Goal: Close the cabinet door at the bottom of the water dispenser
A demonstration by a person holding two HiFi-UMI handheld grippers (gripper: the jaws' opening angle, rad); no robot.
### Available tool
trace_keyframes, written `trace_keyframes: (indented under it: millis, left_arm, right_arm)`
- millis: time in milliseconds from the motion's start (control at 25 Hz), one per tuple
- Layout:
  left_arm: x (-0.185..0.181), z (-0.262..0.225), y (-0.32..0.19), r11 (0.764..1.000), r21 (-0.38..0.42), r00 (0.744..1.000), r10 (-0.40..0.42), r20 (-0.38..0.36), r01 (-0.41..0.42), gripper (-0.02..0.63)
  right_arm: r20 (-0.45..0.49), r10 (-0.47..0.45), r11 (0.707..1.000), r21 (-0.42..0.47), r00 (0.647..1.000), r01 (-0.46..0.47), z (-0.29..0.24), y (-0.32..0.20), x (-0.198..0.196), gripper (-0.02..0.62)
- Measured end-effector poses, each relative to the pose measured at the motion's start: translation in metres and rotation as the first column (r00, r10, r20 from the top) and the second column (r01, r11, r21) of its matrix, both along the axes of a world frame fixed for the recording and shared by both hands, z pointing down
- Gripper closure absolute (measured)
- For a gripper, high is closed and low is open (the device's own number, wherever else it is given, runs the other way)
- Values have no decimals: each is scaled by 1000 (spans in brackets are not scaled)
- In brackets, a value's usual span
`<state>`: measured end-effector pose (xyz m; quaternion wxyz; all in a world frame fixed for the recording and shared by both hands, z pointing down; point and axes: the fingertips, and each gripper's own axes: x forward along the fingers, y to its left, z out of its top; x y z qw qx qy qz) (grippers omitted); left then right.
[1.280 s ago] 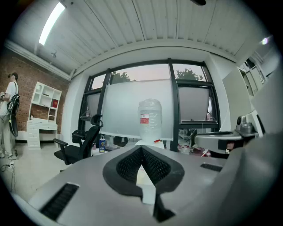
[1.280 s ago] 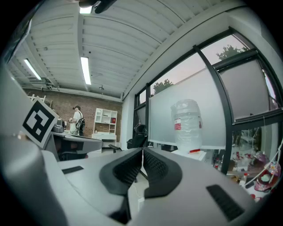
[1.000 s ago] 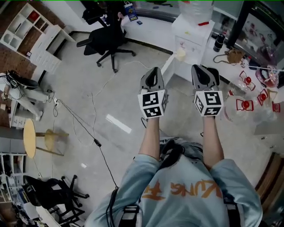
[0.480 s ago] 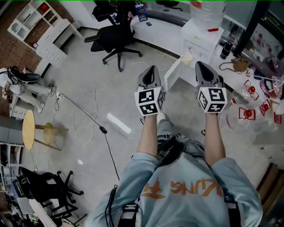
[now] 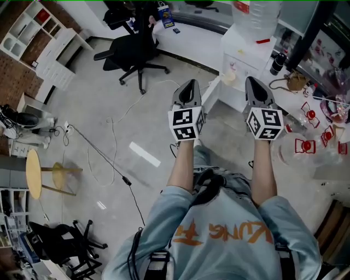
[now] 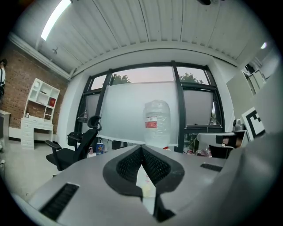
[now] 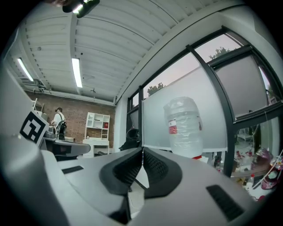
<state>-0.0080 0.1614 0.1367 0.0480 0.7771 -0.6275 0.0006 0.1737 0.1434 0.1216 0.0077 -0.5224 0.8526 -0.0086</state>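
**Office floor, water dispenser ahead: lower door ajar, both tools clenched**

Grey polished floor (image 5: 98, 109) fills most of the head view. A black office chair (image 5: 134, 52) stands at the upper left, and a dark cable (image 5: 109, 161) trails across the floor.

Water dispenser (image 5: 240, 52): white body at the top centre, with a clear bottle (image 5: 257, 11) upside down on top. The bottle carries a red label and shows in both gripper views, against a large window with dark frames.

Cabinet door (image 5: 212, 90): a white panel at the dispenser's base, standing open and swung out toward the person. In the head view it sits between the two tools, just right of the left tool's tip. No view shows it touching either tool.

Left tool (image 5: 188, 83): held out in front on a bare forearm and pointing at the dispenser. In the left gripper view its jaws meet at the tip with nothing gripped. White dispenser front shows through the slit below.

Right tool (image 5: 252, 80): held alongside the left and well apart from it, aimed at the dispenser's right side. Its jaws are pressed together and empty in the right gripper view.
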Motion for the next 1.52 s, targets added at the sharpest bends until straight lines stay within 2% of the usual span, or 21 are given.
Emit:
trace_keyframes:
  millis: [200, 400, 600, 920, 1160, 1320, 1520]
  left_arm:
    - [-18, 12, -49, 999, -38, 999, 28, -17, -29, 598]
    - [-33, 46, -93, 988, -138, 998, 63, 0, -62, 598]
    - [-72, 95, -138, 971, -235, 999, 36, -23, -40, 598]
    - [-110, 174, -201, 926, -373, 996, 27, -87, -58, 598]
    - [-106, 225, -206, 879, -469, 992, 40, -116, -91, 598]
    - [-106, 255, -208, 862, -501, 992, 16, -122, -76, 598]
    - [-107, 297, -198, 827, -556, 992, 19, -127, -87, 598]
  right_arm:
    - [9, -3, 999, -40, 1000, 4, 15, -43, -25, 563]
    - [42, 39, 993, -111, 998, -34, 44, -96, -38, 563]
    - [35, 40, 982, -188, 999, -33, 89, -145, -73, 563]
    - [-18, 47, 951, -305, 999, -50, 156, -201, -121, 563]
    - [-72, 88, 905, -410, 994, -110, 206, -202, -105, 563]
    - [-91, 67, 883, -458, 994, -102, 242, -206, -105, 563]
    - [-106, 56, 847, -521, 993, -104, 294, -214, -113, 563]
